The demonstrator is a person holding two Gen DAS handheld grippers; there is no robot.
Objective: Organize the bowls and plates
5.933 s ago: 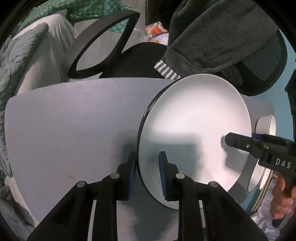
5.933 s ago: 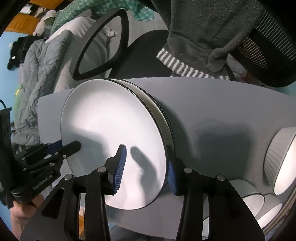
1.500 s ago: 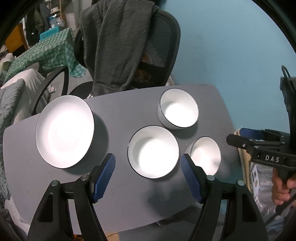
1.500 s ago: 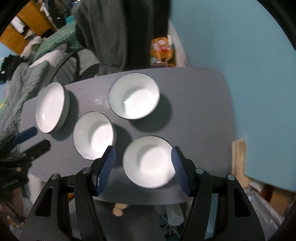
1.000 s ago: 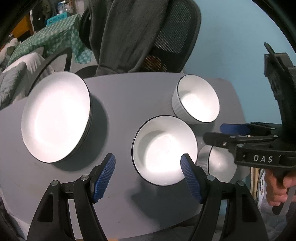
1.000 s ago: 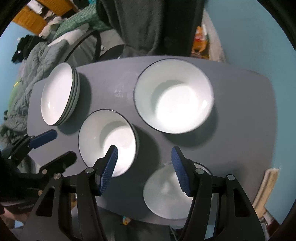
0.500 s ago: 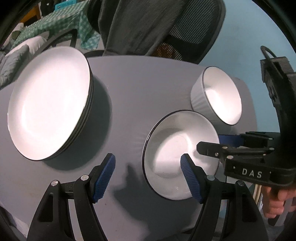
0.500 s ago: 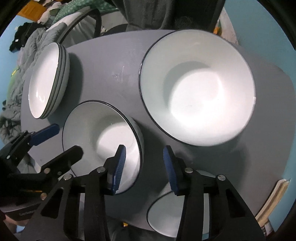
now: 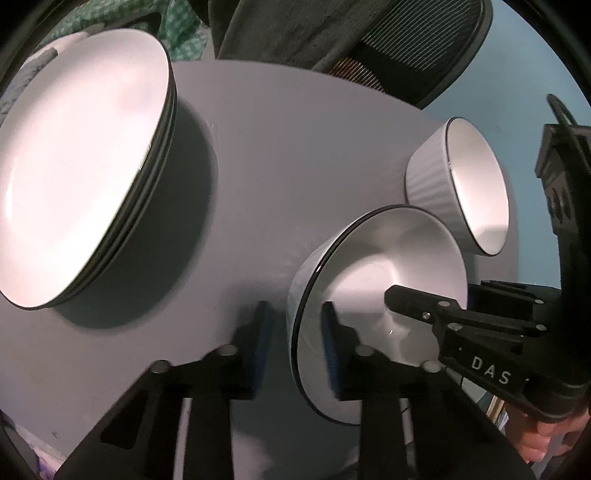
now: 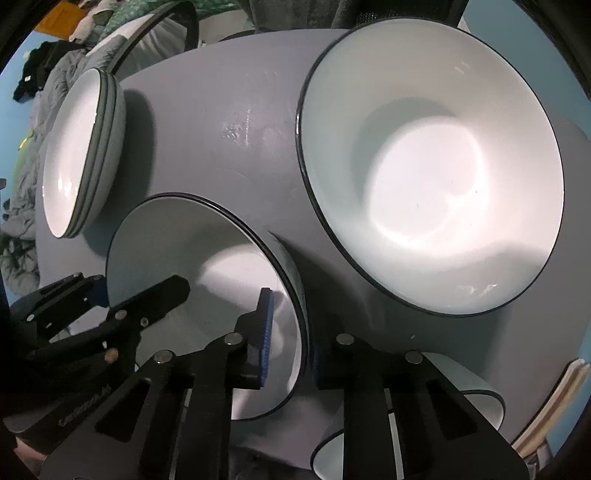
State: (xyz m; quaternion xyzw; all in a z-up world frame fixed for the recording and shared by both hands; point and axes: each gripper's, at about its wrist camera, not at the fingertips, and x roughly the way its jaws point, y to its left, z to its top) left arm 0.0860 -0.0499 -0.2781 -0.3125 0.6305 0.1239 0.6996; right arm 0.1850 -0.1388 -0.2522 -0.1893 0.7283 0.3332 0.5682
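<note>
A white bowl with a dark rim sits on the grey table. My left gripper straddles its left rim, one pad inside and one outside, with small gaps. My right gripper straddles the opposite rim the same way. A stack of white plates lies at the table's left. A second, larger white bowl sits beyond. A third bowl's rim shows under the right gripper.
A black mesh office chair with a dark grey garment over it stands behind the table. A blue wall is at the right. Grey bedding lies beyond the table's left side.
Both grippers dropped from above the table to the middle bowl. Their jaws narrowed from wide open to a close fit around its rim on opposite sides.
</note>
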